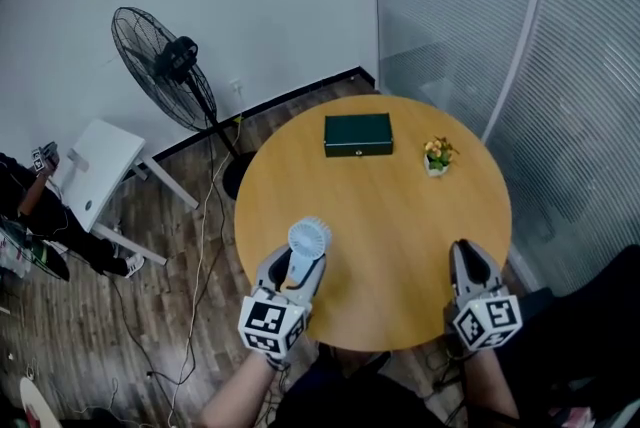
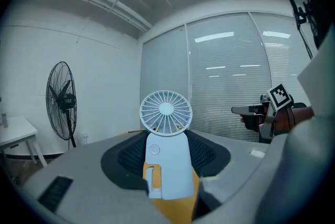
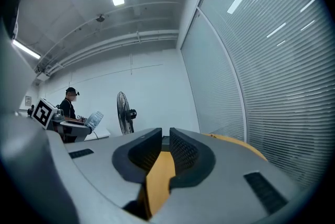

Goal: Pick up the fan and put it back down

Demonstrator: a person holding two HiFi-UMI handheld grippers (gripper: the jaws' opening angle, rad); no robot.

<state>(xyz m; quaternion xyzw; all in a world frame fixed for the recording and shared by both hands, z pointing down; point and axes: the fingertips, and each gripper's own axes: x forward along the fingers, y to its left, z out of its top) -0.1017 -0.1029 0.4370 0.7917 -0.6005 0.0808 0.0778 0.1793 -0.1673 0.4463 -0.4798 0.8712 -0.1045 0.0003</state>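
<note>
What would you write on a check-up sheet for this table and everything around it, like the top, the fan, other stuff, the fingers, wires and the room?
Surface: round wooden table, no spills seen.
Job's things: small pale fan, held by its handle in the left gripper, head pointing forward.
Clutter: dark green box and little flowerpot on the far side, apart from each other.
Grippers: left gripper's fingers closed on the fan; right gripper has a narrow gap between its fingers and nothing in it.
Cables: cable trailing over the floor left of the table.
Surroundings: big standing fan, white side table, glass wall with blinds, another person at a desk.
</note>
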